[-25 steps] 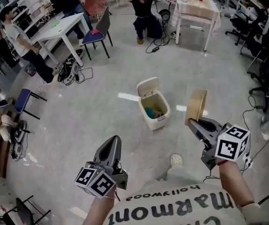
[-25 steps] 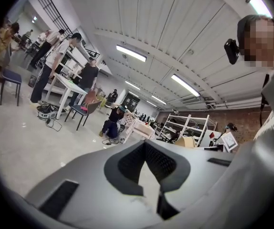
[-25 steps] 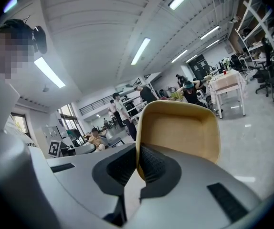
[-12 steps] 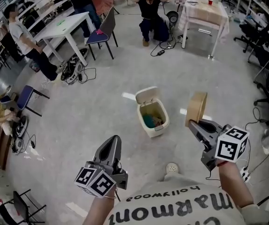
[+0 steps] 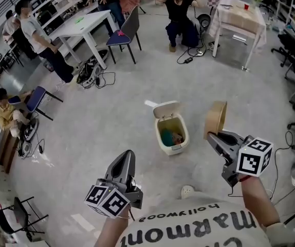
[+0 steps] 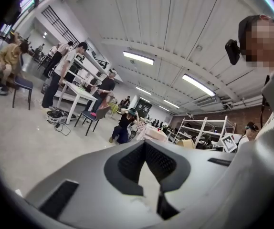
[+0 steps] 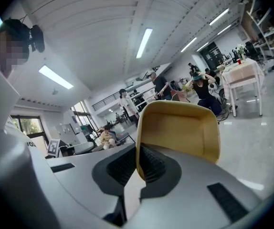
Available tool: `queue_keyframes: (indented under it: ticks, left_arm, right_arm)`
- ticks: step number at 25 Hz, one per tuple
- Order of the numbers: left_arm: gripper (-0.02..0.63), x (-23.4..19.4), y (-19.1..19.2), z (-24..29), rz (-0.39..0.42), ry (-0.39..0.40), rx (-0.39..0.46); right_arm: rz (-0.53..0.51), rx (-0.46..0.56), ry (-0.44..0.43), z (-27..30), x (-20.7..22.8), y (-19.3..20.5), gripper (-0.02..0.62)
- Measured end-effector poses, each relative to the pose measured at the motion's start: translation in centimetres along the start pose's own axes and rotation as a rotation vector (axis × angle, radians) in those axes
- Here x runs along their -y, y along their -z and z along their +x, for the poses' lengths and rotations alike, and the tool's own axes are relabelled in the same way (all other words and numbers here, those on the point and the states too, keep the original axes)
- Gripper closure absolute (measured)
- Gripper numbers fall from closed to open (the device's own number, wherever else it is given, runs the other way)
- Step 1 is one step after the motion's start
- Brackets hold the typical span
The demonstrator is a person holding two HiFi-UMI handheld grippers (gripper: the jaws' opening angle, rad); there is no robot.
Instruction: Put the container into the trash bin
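The cream trash bin (image 5: pixel 171 135) stands on the grey floor ahead of me with its lid flipped up; blue and other rubbish lies inside. My right gripper (image 5: pixel 213 136) is shut on the edge of a tan container (image 5: pixel 215 118), held up on its side to the right of the bin and apart from it. In the right gripper view the container (image 7: pixel 184 132) rises above the jaws of the right gripper (image 7: pixel 138 165), its wall pinched between the pads. My left gripper (image 5: pixel 126 159) hovers low left of the bin, shut on nothing; the left gripper (image 6: pixel 145 147) shows touching pads.
A white table (image 5: pixel 80 24) with a dark chair (image 5: pixel 126 29) stands at the back left, cables (image 5: pixel 93 73) on the floor near it. Several people are around the room's edges. A cloth-covered table (image 5: pixel 241 18) is back right. A round floor drain (image 5: pixel 187 191) lies near my feet.
The bin has slid lower in the head view, so it is nearer to me. Both grippers keep the same pose, and the container stays in the right one.
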State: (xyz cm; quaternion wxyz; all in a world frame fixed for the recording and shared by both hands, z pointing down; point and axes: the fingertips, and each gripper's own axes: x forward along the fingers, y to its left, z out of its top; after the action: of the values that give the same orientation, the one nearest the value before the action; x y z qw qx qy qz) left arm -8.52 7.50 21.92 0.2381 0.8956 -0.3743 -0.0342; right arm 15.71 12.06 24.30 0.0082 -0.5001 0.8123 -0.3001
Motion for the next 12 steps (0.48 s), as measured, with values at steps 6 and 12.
queue_keyframes:
  ticks: [6, 12]
  left_arm:
    - [0.612, -0.1, 1.2, 0.1, -0.001, -0.065, 0.005]
    - [0.612, -0.2, 1.2, 1.1, -0.001, -0.103, 0.012]
  right_arm:
    - [-0.001, -0.041, -0.061, 1.8, 1.4, 0.3, 0.589]
    - [0.004, -0.063, -0.106, 2.9, 2.5, 0.0, 0.589]
